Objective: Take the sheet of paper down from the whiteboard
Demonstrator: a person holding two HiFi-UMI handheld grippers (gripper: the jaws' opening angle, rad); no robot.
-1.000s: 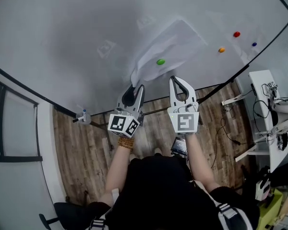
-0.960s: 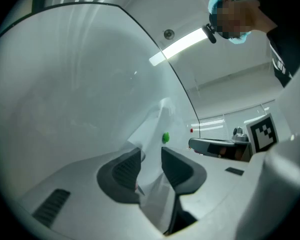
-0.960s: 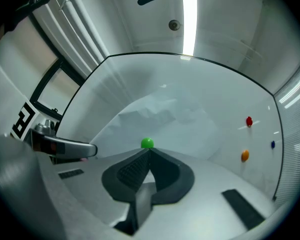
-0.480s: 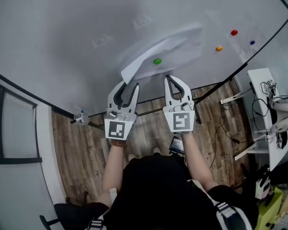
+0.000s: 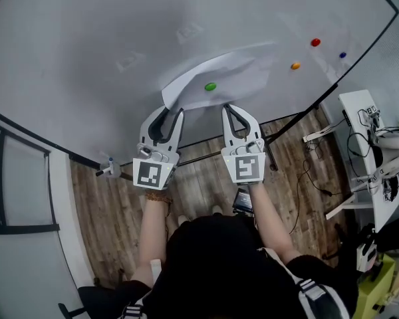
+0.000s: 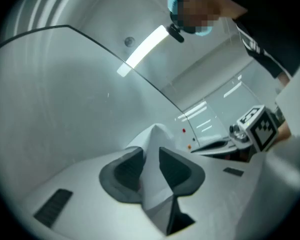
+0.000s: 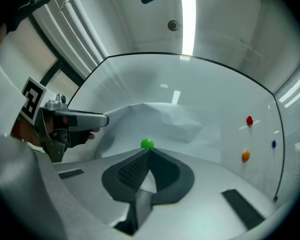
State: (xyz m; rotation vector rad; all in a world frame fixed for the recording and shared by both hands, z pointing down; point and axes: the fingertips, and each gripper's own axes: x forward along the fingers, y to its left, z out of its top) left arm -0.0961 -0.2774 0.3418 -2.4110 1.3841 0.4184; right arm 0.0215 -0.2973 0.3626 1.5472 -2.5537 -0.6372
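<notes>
A white sheet of paper hangs on the whiteboard, pinned by a green magnet. Its lower left corner curls off the board. That corner runs between the pads of my left gripper, whose jaws are closing on it. In the left gripper view the sheet fills the gap in the left gripper. My right gripper is shut with nothing in it, just under the magnet. In the right gripper view the shut right gripper sits right below the green magnet, with the paper behind.
Red, orange and blue magnets sit on the board right of the sheet. A white desk with cables stands at the right. The board's stand and a wood floor lie below.
My left gripper rose and rolled upright. The paper's lower left corner bent up and away from the board with it. The right gripper held still below the magnet.
</notes>
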